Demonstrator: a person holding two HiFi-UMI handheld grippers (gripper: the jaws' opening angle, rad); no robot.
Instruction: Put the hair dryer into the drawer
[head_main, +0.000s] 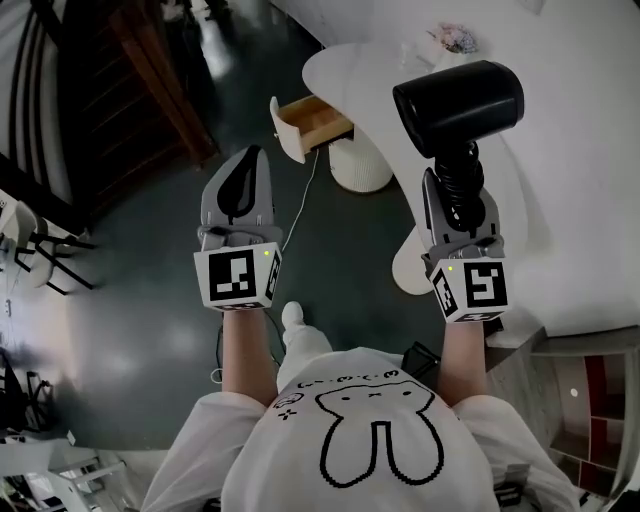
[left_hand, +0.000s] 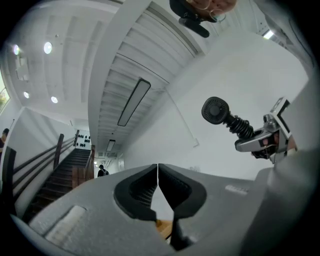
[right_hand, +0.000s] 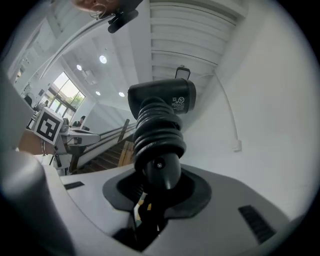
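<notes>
Cannot see hair dryer (head_main: 458, 105) handle's end, buried inside right tool (head_main: 458, 192). Cannot see drawer (head_main: 318, 120) floor fully. Cannot follow desk (head_main: 580, 130) past head view's right edge.

The small pale-wood drawer (head_main: 315, 122) stands pulled out from the white rounded bench (head_main: 560, 200), open at the top, its white front panel (head_main: 287, 130) facing bare dark floor (head_main: 150, 300). A white ribbed round pedestal (head_main: 358, 162) stands just beside the drawer, under the bench edge. A thin white cable (head_main: 300, 205) trails across the floor nearby. The bulky black hair dryer (head_main: 458, 105) hangs over the bench, apart from the drawer.
</notes>
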